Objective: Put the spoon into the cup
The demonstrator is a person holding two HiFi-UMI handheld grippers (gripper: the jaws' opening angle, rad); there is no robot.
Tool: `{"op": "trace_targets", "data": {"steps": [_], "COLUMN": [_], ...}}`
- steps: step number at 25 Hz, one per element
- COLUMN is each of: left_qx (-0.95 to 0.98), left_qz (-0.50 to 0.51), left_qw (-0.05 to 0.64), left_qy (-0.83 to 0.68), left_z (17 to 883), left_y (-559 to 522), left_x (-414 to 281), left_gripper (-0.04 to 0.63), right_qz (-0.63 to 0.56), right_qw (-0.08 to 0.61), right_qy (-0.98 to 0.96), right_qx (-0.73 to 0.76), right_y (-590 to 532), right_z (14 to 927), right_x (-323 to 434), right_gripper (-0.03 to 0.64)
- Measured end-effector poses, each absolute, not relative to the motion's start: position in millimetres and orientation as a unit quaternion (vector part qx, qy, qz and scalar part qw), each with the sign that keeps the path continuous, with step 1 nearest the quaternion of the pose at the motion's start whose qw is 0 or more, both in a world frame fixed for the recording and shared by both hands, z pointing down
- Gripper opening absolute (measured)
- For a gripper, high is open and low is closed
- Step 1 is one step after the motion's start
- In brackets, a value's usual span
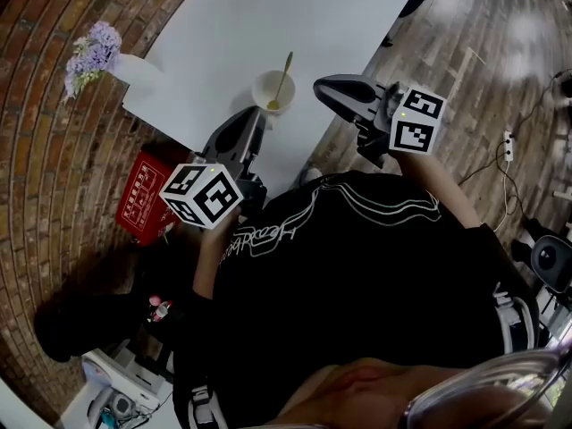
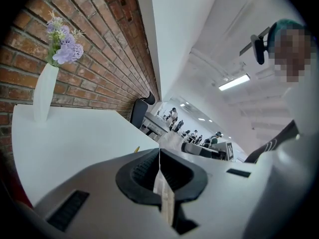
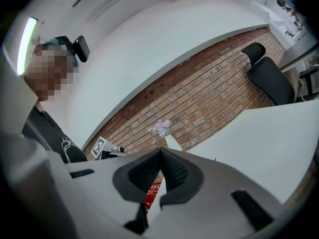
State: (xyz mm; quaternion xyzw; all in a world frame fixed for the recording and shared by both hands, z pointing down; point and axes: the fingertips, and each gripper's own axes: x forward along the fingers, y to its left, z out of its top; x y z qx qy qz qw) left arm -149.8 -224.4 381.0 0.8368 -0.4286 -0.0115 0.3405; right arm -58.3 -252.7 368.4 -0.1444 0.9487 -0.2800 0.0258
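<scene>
The spoon [image 1: 283,76] is in the cup [image 1: 273,92]. Its bowl end is down inside and its slim yellow handle leans over the rim toward the top of the head view, tipped slightly right, so its long axis runs nearly up and down the frame. The cup sits on the white table [image 1: 268,16], close to the table's lower edge and about mid-frame.

The left gripper [image 1: 258,117] is just below and left of the cup, and the right gripper [image 1: 318,86] is just to its right. Neither touches the cup. Each gripper's own view shows its jaws pressed together with nothing pinched between them.

A white vase [image 1: 136,68] of purple flowers [image 1: 93,50] stands at the table's far left corner, well apart from the cup. A red box [image 1: 143,195] sits on the floor below the table, by the brick wall.

The cup is hidden in the left gripper view, where only a yellow tip of the spoon shows above the jaws. That view also shows a dark chair [image 2: 139,111] behind the table. The right gripper view shows neither cup nor spoon, but it does show two black chairs [image 3: 269,76] at the upper right.
</scene>
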Motion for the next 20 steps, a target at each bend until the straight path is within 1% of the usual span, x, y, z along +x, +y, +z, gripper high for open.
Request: {"op": "trace_targets", "data": {"steps": [20], "left_qx": [0.835], "left_qz": [-0.011], "left_qw": [0.343], "left_qy": [-0.430], "left_z": [384.5], "left_y": [-223.8], "left_x": [-157.7], "left_gripper": [0.008], "right_qz": [-0.285], "right_qw": [0.025], "right_qy": [0.945], "right_qx": [-0.159], "right_y": [-257.1], "right_z": [375.6], "right_x": [-62.4], "right_gripper": [-0.003]}}
